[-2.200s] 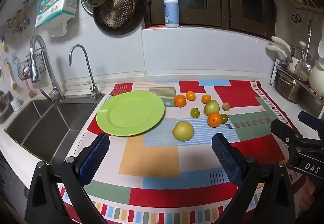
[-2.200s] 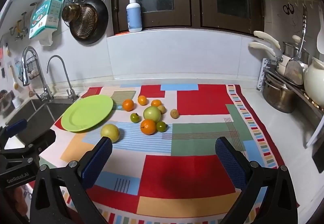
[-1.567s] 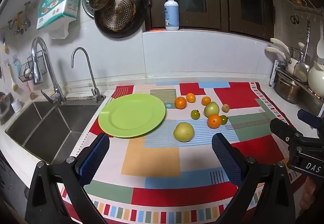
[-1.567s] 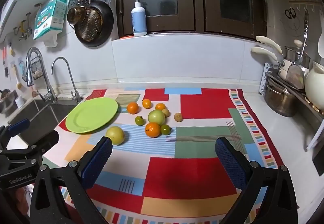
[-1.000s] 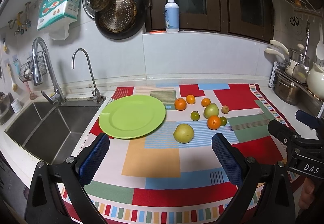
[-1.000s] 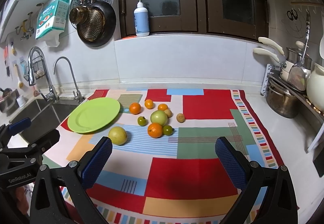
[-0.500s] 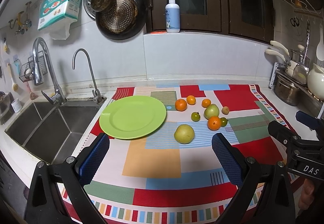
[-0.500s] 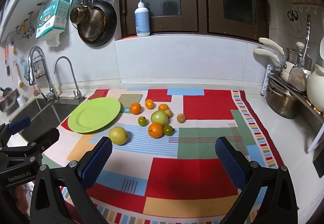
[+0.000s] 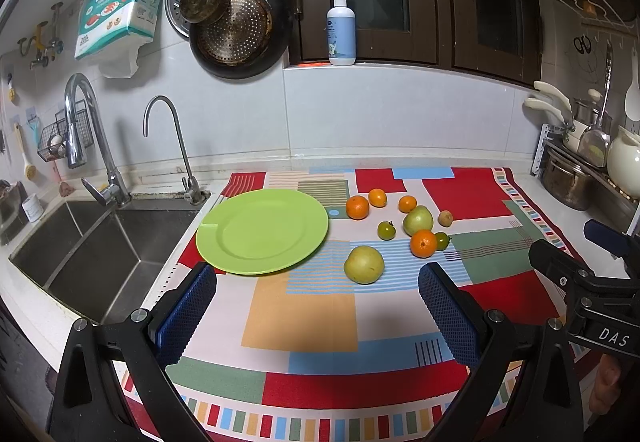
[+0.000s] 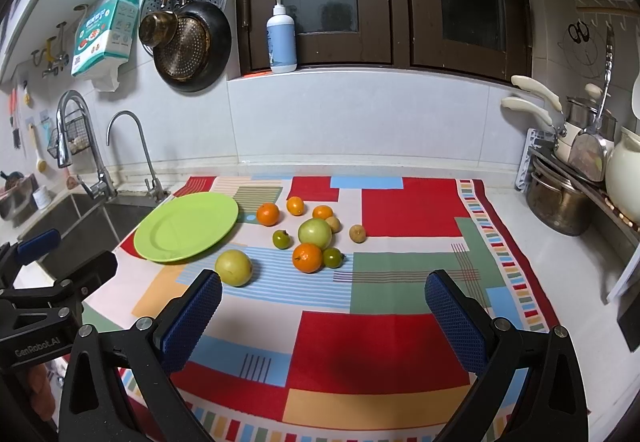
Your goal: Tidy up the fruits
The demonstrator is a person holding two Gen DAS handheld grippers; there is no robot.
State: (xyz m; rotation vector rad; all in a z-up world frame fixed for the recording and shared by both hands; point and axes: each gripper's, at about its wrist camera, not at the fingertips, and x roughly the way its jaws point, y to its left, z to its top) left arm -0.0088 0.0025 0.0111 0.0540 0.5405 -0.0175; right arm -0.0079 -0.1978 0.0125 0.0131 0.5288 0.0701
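A bare green plate [image 9: 262, 231] [image 10: 186, 225] lies on a patchwork cloth [image 9: 304, 318] by the sink. To its right sits a scatter of fruit: a yellow-green pear [image 9: 364, 264] [image 10: 233, 267] nearest, a large green fruit [image 9: 417, 220] [image 10: 315, 233], several oranges such as one [image 9: 423, 243] [image 10: 307, 257], small green ones [image 9: 386, 230] and small brown ones [image 10: 357, 233]. My left gripper [image 9: 318, 312] hangs open over the cloth's near part, well short of the fruit. My right gripper [image 10: 324, 316] is open too, nothing between its pads.
A double steel sink [image 9: 76, 238] with two taps [image 9: 182, 158] lies left of the cloth. Pots and a dish rack [image 10: 560, 198] crowd the right end of the counter. Pans [image 9: 236, 30] hang on the wall, and a soap bottle [image 9: 341, 32] stands on the sill.
Both grippers have drifted slightly back and up, so the plate and fruit sit a little lower in view. Nothing was touched or moved on the cloth.
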